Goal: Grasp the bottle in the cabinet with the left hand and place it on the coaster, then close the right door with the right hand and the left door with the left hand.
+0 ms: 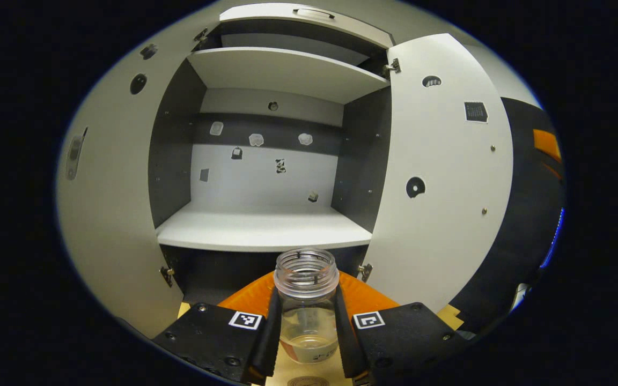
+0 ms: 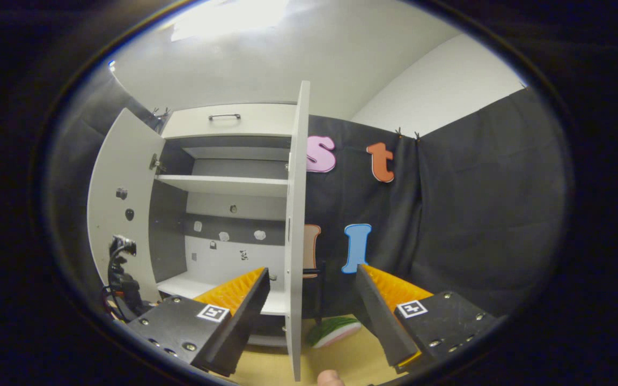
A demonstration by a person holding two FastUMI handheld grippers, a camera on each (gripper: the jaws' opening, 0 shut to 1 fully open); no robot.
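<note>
Left claw (image 1: 307, 327) clamped on clear lidless bottle (image 1: 307, 300), held upright above wooden surface (image 1: 309, 370), in front of open cabinet (image 1: 266, 230); coaster's rim (image 1: 308, 381) just below; step in hand: placing bottle; next calls for lowering onto coaster, then releasing; right claw (image 2: 311, 316) apart, empty, straddling right door's edge (image 2: 295, 230); left door (image 2: 121, 214) open.

In the left gripper view the bottle (image 1: 307, 300) stands upright between the fingers of the left gripper (image 1: 307, 343), in front of the open cabinet (image 1: 266, 230) and above the table (image 1: 309, 372). The left door (image 1: 110, 214) and right door (image 1: 443, 182) stand open on each side. In the right gripper view the right door (image 2: 295, 230) is edge-on between the spread fingers of the right gripper (image 2: 311, 321), with the shelves (image 2: 223, 185) behind it to the left.
</note>
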